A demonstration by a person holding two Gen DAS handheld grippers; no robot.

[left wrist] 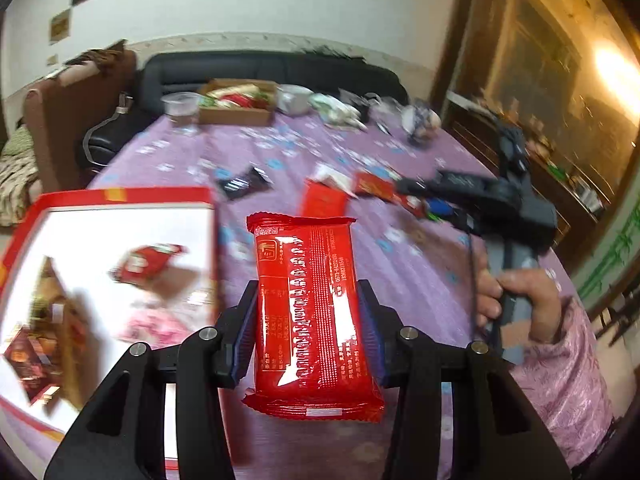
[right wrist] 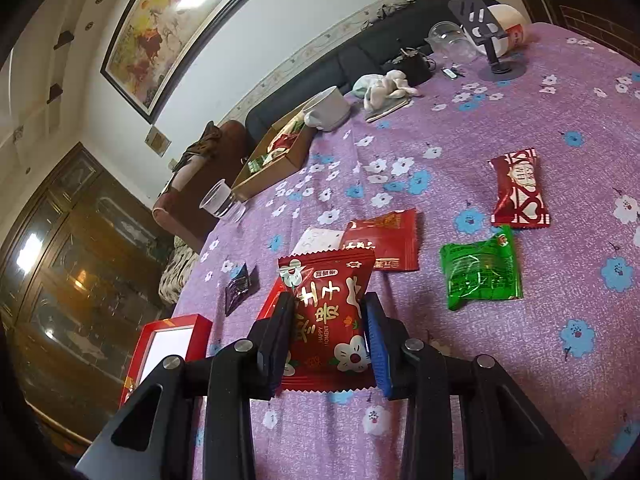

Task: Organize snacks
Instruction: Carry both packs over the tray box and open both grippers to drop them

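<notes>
Left tool [left wrist: 308,316] pinching a long glossy red foil packet [left wrist: 306,312]; right tool [right wrist: 326,336] clamped on a crinkly red flower-printed pouch [right wrist: 328,320], above the floral purple-clothed table [right wrist: 480,360].

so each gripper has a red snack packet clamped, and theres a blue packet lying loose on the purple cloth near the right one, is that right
One detail is off: the loose packet by the right gripper is green, not blue, as the right wrist view shows. The rest holds: the left gripper clamps a long red packet, the right a red flowered packet, over the purple cloth.
</notes>
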